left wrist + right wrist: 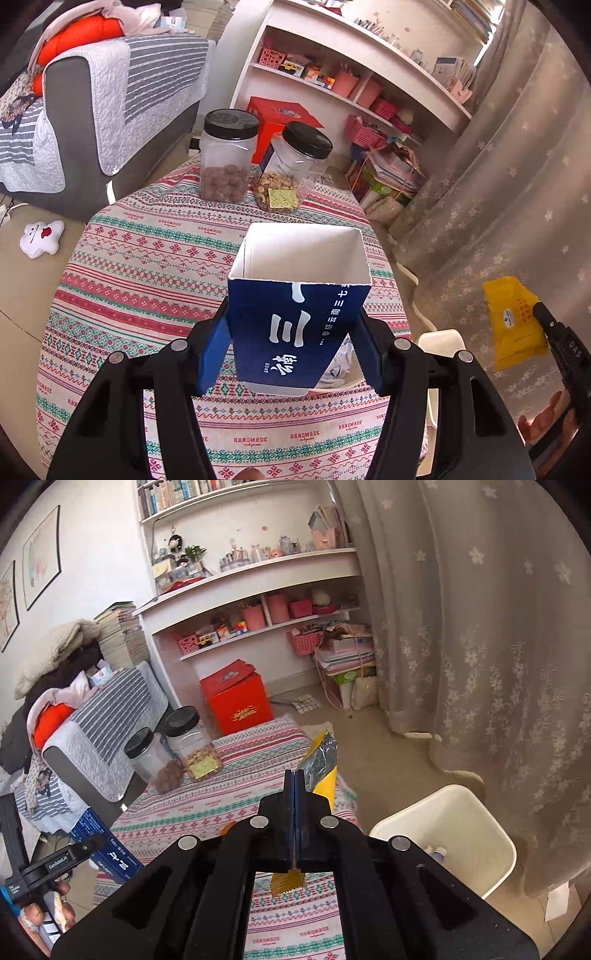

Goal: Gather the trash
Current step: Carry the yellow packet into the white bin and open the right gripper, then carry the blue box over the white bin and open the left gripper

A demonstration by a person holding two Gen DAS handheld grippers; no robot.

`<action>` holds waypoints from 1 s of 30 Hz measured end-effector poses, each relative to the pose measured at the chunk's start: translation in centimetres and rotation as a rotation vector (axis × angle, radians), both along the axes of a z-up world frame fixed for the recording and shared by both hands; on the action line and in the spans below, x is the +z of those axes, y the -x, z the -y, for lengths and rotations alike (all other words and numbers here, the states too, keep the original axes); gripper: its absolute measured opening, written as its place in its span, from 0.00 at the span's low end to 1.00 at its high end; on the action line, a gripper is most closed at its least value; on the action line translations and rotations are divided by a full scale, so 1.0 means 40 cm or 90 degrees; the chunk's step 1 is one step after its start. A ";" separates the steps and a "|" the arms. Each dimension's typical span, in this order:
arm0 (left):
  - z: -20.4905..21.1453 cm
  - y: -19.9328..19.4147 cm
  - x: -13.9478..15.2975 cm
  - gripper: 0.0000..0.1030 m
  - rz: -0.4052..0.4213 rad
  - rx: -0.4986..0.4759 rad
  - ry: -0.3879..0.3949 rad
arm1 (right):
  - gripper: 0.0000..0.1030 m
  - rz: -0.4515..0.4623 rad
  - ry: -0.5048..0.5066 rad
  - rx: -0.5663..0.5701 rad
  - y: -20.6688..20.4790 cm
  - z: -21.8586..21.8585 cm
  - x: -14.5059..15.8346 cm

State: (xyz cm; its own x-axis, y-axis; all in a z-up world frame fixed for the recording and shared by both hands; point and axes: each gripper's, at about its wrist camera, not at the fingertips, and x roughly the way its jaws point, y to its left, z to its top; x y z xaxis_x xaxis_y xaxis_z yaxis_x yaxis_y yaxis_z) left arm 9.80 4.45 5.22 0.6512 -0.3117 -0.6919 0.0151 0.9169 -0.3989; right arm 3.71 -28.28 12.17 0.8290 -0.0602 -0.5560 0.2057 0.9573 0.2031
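Blue carton (295,328) open-topped, empty inside, white bin (447,834) holding scraps

"HANDMADE" on tablecloth (255,439); "DAS" on right gripper (574,349).

Soft daylight, seemingly through the curtain (480,646); strong fisheye bending, dark corners, slight blur.

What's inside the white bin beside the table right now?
Right wrist view shows the white bin mostly empty, with one small bluish-white item at its near inner wall. The right gripper hides the rest.
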 end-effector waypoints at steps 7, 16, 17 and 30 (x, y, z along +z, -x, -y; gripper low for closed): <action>0.086 -0.010 0.005 0.57 0.012 -0.007 -0.028 | 0.00 -0.063 0.021 -0.129 -0.015 0.179 -0.079; 0.244 -0.005 0.029 0.57 0.037 -0.062 -0.024 | 0.48 -0.095 -0.003 -0.189 -0.002 0.317 -0.137; 0.265 -0.007 0.033 0.57 0.037 -0.071 -0.016 | 0.54 -0.082 0.006 -0.198 0.006 0.325 -0.125; 0.674 -0.018 0.126 0.57 0.060 -0.238 0.064 | 0.88 0.027 0.033 -0.373 0.136 0.495 -0.034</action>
State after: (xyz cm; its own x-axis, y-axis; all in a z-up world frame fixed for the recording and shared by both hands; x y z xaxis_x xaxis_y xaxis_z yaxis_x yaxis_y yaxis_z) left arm 10.53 -22.50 10.25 0.5394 -0.6026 -0.5881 0.3815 0.7976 -0.4672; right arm -1.72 -48.06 10.80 0.6705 -0.5410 -0.5076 0.6964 0.6950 0.1790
